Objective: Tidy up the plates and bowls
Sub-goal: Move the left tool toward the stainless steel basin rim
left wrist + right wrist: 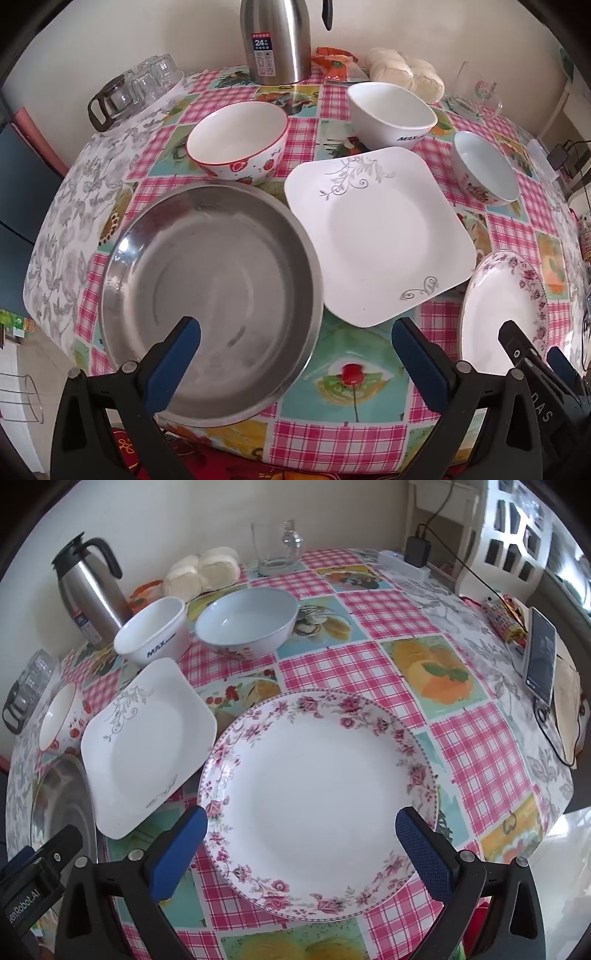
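Both the left gripper (295,332) and right gripper (301,821) hover released, holding nothing. At the table's near edge, the round steel pan (207,295), square white plate (376,236) and round pink-flowered plate (317,794) sit side by side. 3 white bowls (236,142) stand behind them.

Round table (388,620) under checked pink fruit-print cloth, pushed against plain cream wall (92,37). White lattice-back chair (517,535) at far right. Pale tiled floor (22,369) below. Soft daylight.

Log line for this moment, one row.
phase: pre-grasp | left gripper: open, over steel pan | right gripper: open, over floral plate | dishes unstacked
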A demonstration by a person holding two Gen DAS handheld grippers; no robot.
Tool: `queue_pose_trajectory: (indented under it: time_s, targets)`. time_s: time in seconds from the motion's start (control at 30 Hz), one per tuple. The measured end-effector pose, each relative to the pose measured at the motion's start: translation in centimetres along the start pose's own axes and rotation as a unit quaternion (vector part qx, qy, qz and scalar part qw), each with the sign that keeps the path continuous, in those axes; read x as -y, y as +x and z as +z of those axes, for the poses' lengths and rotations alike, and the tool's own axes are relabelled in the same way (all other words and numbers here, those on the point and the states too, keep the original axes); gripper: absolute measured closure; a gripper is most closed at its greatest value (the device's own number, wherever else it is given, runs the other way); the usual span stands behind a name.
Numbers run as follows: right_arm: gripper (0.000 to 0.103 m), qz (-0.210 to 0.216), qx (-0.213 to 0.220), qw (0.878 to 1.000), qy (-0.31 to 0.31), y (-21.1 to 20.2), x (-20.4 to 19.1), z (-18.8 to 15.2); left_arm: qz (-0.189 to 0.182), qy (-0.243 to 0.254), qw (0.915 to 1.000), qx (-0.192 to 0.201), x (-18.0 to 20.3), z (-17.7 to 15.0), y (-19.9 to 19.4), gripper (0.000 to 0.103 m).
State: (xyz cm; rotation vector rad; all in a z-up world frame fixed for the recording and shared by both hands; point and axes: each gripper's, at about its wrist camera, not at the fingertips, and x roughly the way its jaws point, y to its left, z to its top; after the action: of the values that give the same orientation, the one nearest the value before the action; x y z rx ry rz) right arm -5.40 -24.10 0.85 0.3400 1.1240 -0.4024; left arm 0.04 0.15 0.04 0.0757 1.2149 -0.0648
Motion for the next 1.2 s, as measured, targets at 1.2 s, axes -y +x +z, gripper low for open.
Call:
queue_pose_trajectory:
  time_s: [1.2]
  targets:
    - [0.0, -0.021, -0.009, 0.999, -0.03, 1.0, -2.6, 0.6, 0.038, -0.021, 0.9988, -0.023, -1.7, 0.0, 1.1, 0.0]
